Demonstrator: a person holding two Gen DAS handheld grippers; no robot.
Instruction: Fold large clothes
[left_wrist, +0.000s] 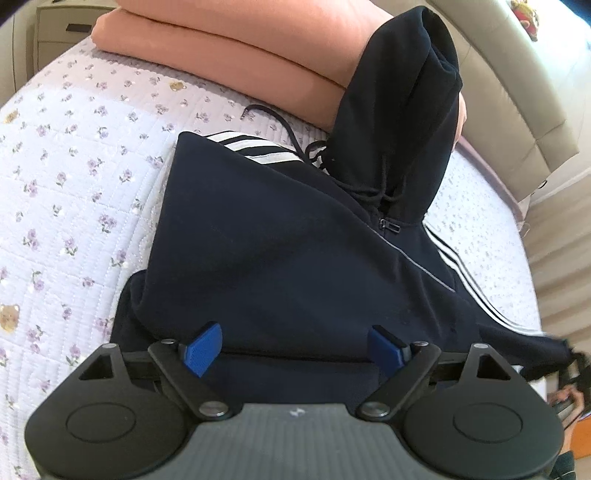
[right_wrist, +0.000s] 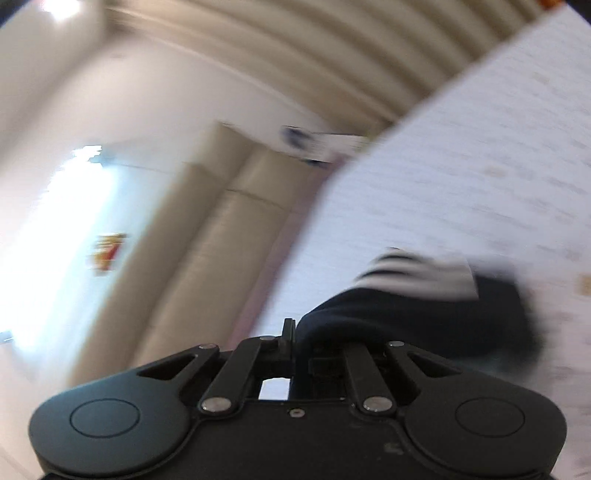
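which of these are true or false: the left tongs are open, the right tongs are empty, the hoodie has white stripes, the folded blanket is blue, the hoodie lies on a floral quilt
1. The left tongs are open. True: the blue fingertips stand wide apart over the navy hoodie.
2. The right tongs are empty. False: they are shut on a fold of the hoodie's dark fabric.
3. The hoodie has white stripes. True: white stripes run along its sleeves.
4. The folded blanket is blue. False: the folded blanket behind the hoodie is peach-orange.
5. The hoodie lies on a floral quilt. True: the quilt is pale lilac with small flowers.
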